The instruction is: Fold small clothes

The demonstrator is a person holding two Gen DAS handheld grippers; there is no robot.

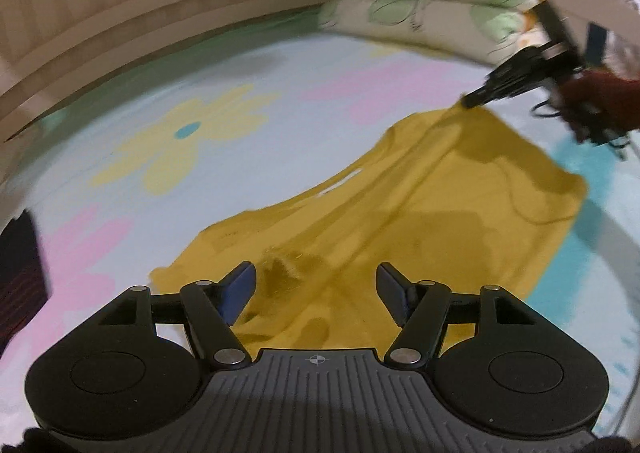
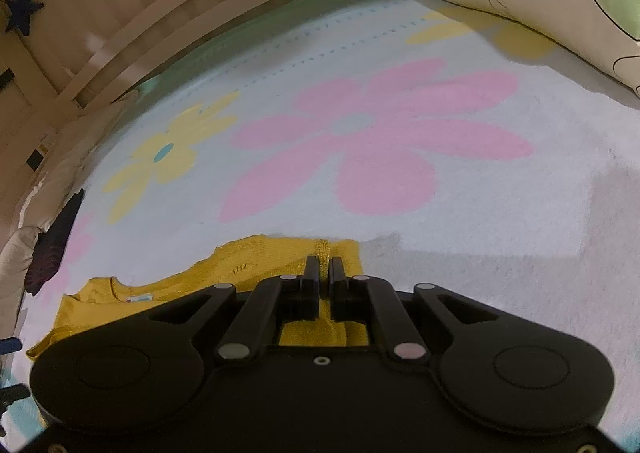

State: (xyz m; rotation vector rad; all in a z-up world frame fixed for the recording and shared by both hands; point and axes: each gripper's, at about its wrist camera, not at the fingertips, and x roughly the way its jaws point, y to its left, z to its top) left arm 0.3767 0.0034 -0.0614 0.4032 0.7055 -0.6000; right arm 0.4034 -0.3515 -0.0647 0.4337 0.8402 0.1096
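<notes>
A small mustard-yellow top point(image 1: 420, 209) lies spread on a pale flowered bedspread point(image 1: 224, 101). In the left wrist view my left gripper point(image 1: 314, 273) stands open just above the garment's near edge, with cloth below the gap and neither pad pressing on it. At the far right of that view my right gripper point(image 1: 474, 99) pinches the garment's far corner and pulls it taut. In the right wrist view the right gripper point(image 2: 324, 267) is shut on a ribbed strip of the yellow top point(image 2: 248, 265).
Folded flower-print bedding point(image 1: 432, 9) is stacked at the back right. A beige headboard point(image 1: 120, 5) curves along the far edge. A dark striped cloth point(image 1: 20, 277) lies at the left edge of the bed.
</notes>
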